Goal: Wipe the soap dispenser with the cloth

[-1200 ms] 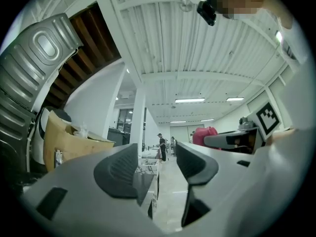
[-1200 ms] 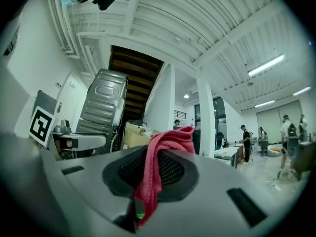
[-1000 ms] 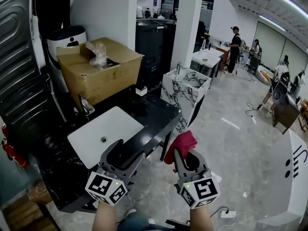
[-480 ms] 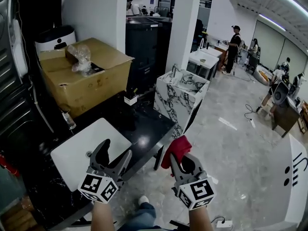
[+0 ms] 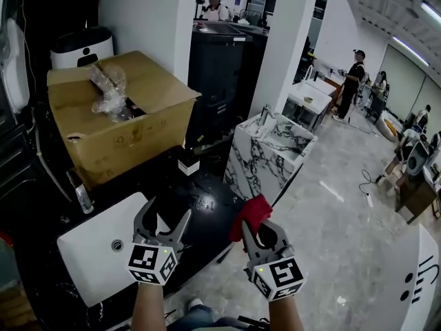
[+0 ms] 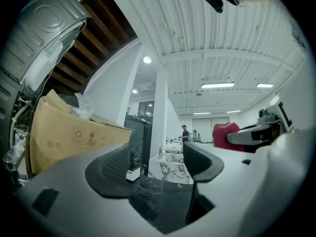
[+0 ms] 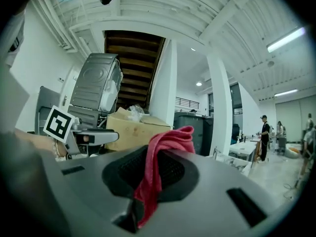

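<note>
Currently, the left gripper (image 5: pixel 163 211) is held over the right edge of the sink (image 5: pixel 93 257), a white basin set into a black counter (image 5: pixel 210 202). Its jaws stand apart and released, with nothing between them; the left gripper view shows only the counter top and the room beyond in the gap.

The right gripper (image 5: pixel 255 227) is held to the right of the sink, past the counter's edge and above the floor, level with the left gripper. Its jaws are clenched on the cloth (image 5: pixel 252 214). The cloth is red; one bunch stands up above the jaw tips and a strip hangs down between the pads, as the right gripper view shows.

A faucet (image 5: pixel 79 193) stands at the sink's far left corner. A box (image 5: pixel 131 126) of brown cardboard, open at the top with clear plastic in it, sits behind the sink. A small white item (image 5: pixel 187 165) with a dark top stands on the counter behind and to the right of the sink, just in front of the box; it is too small to confirm as the dispenser. Both grippers are well apart from it.
</note>
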The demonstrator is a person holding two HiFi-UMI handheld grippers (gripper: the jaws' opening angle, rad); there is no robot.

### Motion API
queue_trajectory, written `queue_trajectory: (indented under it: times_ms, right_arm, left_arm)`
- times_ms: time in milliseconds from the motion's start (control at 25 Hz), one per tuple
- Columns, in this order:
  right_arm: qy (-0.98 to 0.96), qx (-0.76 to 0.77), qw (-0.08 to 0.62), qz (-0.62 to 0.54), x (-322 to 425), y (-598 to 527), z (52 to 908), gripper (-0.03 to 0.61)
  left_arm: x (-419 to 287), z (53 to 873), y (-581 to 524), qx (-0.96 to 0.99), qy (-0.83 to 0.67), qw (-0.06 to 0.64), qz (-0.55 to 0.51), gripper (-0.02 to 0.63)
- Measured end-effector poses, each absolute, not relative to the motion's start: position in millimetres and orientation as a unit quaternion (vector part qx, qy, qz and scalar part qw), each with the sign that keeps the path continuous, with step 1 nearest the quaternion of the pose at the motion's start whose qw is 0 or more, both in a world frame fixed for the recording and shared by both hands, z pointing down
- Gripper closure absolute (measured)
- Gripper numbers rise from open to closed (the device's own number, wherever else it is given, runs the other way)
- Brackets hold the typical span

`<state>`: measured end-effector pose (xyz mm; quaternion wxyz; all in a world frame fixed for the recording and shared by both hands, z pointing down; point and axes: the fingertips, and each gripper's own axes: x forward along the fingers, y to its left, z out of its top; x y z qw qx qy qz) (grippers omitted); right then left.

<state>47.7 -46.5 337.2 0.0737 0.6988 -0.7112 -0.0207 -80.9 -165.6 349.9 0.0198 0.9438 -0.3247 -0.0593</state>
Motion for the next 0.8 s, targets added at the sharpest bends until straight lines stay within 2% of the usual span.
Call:
queue_trajectory:
  times_ms: [240,360,520,560,640,800]
  right_arm:
    - [-0.72,0.69,0.069,0.001,70.1,-93.9,352.6,0.526]
    - [-0.725,0.685,0.069,0.018,85.0,-117.2,361.4,0.526]
    - [-0.739,0.669,0.065,0.032,105.9,-150.5,369.3,0.526]
    - [-0.744,0.664,0.063,0.034,111.4,-159.3,369.4,0.526]
    - [-0.755,0.652,0.062,0.034,122.9,-177.2,369.0,0.526]
    - [-0.772,0.632,0.061,0.038,150.9,-215.6,370.9,0.526]
  left_arm:
    - [-54.3,366.4,-214.9,0.928,-0.37,0.028,-0.04,0.295]
    - [-37.7,375.7,-237.0,0.924,-0.379,0.031,-0.025,0.37]
    - [-14.2,389.9,-263.7,0.918,-0.395,0.04,0.001,0.437]
    - [-5.9,393.4,-271.8,0.916,-0.398,0.043,0.01,0.43]
    - [11.0,399.6,-291.2,0.911,-0.409,0.05,0.025,0.36]
    - [42.7,406.4,-337.9,0.895,-0.442,0.047,0.039,0.354]
